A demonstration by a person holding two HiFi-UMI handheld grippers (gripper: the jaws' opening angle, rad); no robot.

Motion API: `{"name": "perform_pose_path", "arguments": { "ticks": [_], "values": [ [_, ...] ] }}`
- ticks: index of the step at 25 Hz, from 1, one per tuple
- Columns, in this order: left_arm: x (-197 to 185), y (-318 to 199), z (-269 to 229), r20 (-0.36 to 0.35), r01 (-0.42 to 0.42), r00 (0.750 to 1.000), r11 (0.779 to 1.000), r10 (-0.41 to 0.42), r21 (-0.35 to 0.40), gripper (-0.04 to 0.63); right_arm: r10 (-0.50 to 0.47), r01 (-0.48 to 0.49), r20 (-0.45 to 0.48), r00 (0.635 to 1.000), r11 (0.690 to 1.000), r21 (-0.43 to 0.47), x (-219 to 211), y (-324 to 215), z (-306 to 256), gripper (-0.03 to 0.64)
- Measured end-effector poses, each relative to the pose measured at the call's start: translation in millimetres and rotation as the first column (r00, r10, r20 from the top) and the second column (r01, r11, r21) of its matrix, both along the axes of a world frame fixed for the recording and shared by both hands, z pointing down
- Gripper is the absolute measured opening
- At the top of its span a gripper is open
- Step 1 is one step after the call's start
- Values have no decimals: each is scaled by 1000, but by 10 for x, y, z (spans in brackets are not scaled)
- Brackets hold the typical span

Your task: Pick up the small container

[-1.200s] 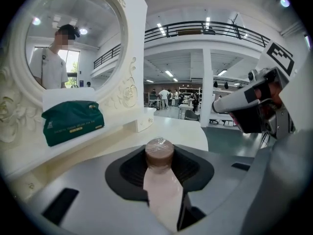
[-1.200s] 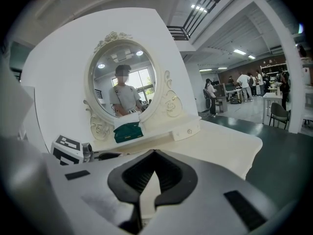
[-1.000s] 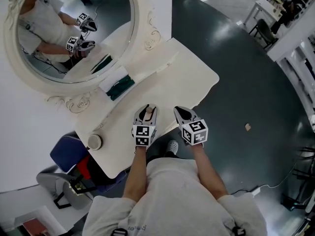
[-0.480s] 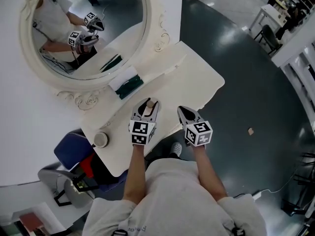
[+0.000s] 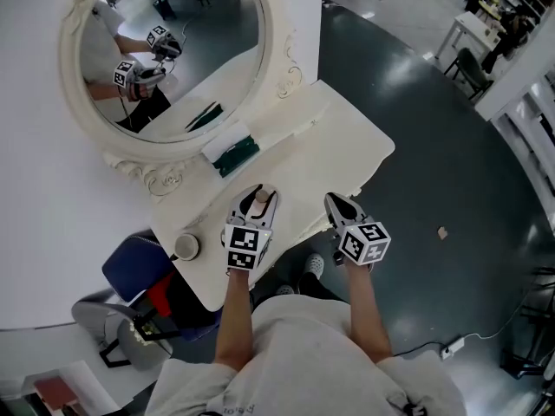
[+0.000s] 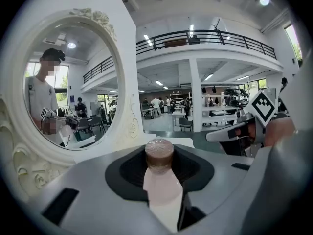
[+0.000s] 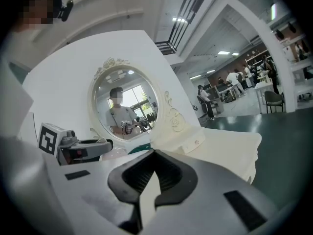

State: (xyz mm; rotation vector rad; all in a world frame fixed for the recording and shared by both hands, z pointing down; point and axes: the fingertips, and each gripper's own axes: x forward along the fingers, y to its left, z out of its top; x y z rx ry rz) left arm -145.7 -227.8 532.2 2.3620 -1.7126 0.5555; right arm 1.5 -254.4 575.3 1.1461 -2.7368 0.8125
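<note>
I'm gripping the container [image 6: 159,177] in the left tool [image 5: 257,201], jaws partly closed on its body, over the tabletop's [image 5: 334,141] near edge. Right tool [image 5: 340,204] closed, empty. Aiming for even squeeze below the cap, lifting straight, avoiding the mirror [image 5: 173,50].

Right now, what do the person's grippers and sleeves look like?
Both the left gripper and right gripper have grey shells with black jaw linings, each carrying a white cube of black square markers. The person wears a pale short-sleeved T-shirt.
</note>
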Motion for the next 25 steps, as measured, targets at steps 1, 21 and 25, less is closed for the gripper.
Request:
{"name": "perform_pose_path", "arguments": {
  "ticks": [1, 21, 25],
  "values": [
    [-17, 47, -7, -8, 1, 1000, 1000, -1, -2, 150, 4, -4, 5, 1000, 1000, -1, 21, 27, -9, 17],
    [0, 584, -217, -40, -61, 997, 997, 63, 49, 150, 91, -81, -98, 991, 991, 105, 298, 716, -294, 17],
    [-4, 574, -248, -101, -76, 992, 997, 77, 15, 150, 110, -97, -115, 987, 989, 113, 362, 778, -338, 17]
  ]
}}
